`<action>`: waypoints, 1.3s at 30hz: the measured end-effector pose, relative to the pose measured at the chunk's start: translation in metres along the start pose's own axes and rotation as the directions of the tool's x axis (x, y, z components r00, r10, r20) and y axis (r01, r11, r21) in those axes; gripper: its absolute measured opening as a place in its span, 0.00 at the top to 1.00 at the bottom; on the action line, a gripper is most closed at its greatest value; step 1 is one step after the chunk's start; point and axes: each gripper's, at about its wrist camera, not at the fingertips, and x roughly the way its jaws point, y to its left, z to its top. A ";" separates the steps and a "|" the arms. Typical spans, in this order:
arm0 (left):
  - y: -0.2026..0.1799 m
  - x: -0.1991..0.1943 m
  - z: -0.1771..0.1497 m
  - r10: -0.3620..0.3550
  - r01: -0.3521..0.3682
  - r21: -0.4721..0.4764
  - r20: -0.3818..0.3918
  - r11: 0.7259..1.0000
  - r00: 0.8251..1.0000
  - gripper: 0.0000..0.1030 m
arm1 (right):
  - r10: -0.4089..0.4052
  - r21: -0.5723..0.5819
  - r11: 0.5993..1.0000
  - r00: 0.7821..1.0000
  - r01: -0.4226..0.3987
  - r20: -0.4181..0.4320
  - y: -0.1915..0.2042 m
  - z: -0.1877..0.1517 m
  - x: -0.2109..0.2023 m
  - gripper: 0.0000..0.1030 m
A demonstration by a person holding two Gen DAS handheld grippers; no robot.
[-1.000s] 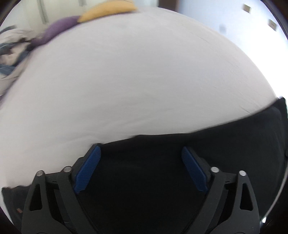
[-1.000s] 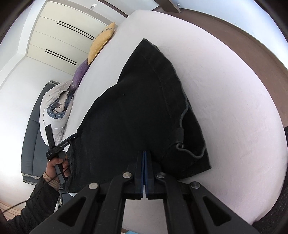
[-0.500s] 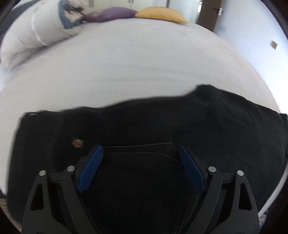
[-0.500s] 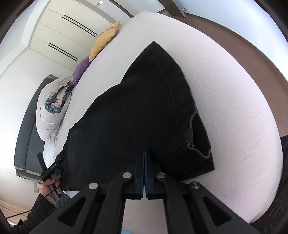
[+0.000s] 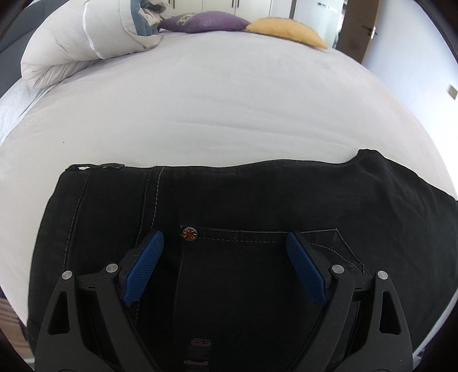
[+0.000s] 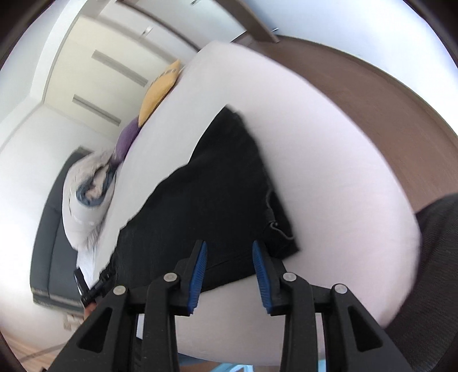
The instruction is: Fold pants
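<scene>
Black pants (image 5: 257, 200) lie folded on the white bed (image 5: 214, 108), the waistband and a metal button (image 5: 190, 233) just ahead of my left gripper (image 5: 224, 239). That gripper hangs open over the waist part, its blue pads (image 5: 143, 266) wide apart with only flat cloth below them. In the right wrist view the pants (image 6: 223, 186) stretch away as a dark folded strip. My right gripper (image 6: 229, 249) hovers at their near edge, jaws opening, with nothing pinched between the pads. The left gripper (image 6: 91, 289) shows small at the pants' far left end.
A rolled white duvet (image 5: 86, 37), a purple pillow (image 5: 203, 24) and a yellow pillow (image 5: 286, 30) lie at the head of the bed. A brown floor (image 6: 386, 94) runs past the bed's right side. A wardrobe (image 6: 94, 71) stands behind.
My right gripper's jaws have parted from fully shut, and it has lifted slightly off the pants' edge. The left gripper has swung from over bare sheet to over the waistband, still open.
</scene>
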 end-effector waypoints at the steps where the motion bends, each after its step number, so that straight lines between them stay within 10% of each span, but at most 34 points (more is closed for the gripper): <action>1: -0.006 -0.006 0.002 0.032 -0.032 0.005 -0.002 0.999 0.999 0.14 | 0.005 0.030 1.000 1.000 -0.005 0.019 -0.006 -0.001 -0.009 0.65; 8: -0.054 -0.037 0.009 -0.005 0.002 0.051 0.055 0.999 0.998 0.14 | 0.065 0.231 0.970 0.996 -0.076 0.055 -0.035 -0.021 -0.020 0.58; 25: -0.228 -0.025 -0.028 -0.214 0.223 0.120 -0.083 0.967 0.973 0.17 | 0.211 0.388 0.882 0.960 -0.269 0.185 -0.046 -0.016 0.020 0.58; 29: -0.232 -0.052 -0.023 -0.350 0.351 0.059 -0.018 0.935 0.936 0.21 | 0.211 0.397 0.875 0.956 -0.277 0.202 -0.041 -0.008 0.026 0.58; 32: -0.260 -0.059 -0.028 -0.383 0.384 0.147 -0.040 0.911 0.923 0.24 | 0.185 0.380 0.891 0.964 -0.247 0.193 -0.036 -0.005 0.031 0.69; 35: -0.270 -0.028 -0.037 -0.371 0.386 0.121 -0.131 0.914 0.919 0.50 | 0.167 0.384 0.896 0.970 -0.223 0.175 -0.036 -0.003 0.037 0.85; 39: -0.264 -0.022 -0.034 -0.405 0.414 0.066 -0.116 0.908 0.907 0.50 | 0.169 0.385 0.896 0.972 -0.221 0.165 -0.040 -0.003 0.036 0.89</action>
